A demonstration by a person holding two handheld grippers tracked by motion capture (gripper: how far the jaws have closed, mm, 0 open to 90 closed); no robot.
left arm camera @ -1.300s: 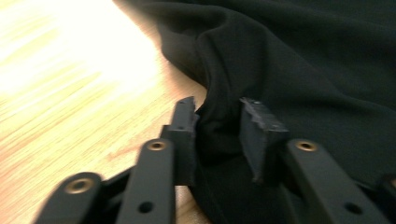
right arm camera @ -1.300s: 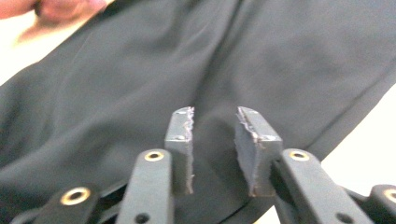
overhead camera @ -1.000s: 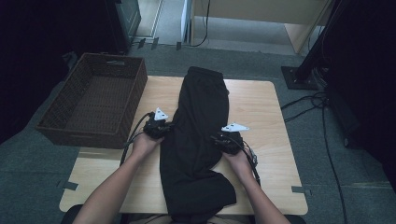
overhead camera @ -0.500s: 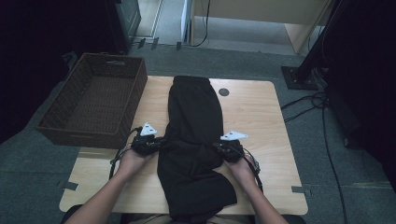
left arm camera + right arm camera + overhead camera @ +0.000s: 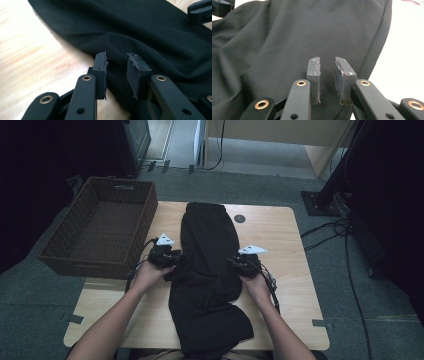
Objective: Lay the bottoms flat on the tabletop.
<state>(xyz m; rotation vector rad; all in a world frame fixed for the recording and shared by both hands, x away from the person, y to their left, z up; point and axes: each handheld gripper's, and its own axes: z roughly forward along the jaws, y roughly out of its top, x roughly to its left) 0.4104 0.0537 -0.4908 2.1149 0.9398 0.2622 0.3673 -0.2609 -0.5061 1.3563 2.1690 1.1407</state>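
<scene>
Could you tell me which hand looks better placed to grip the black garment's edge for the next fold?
Probably the left. The left gripper has its parted fingers right at the black garment's edge, over the table. The right gripper hovers over the cloth's middle, its edge off to one side.

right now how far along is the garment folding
Early stage, I'd judge. Done: the black garment lies lengthwise down the table, its far part flat. In hand: the left tongs and right tongs sit at its two side edges mid-length, jaws just opening, a gap between the pads and no cloth pinched. Left: the rumpled near part overhanging the table edge shows no fold, and the wicker basket holds nothing.
</scene>
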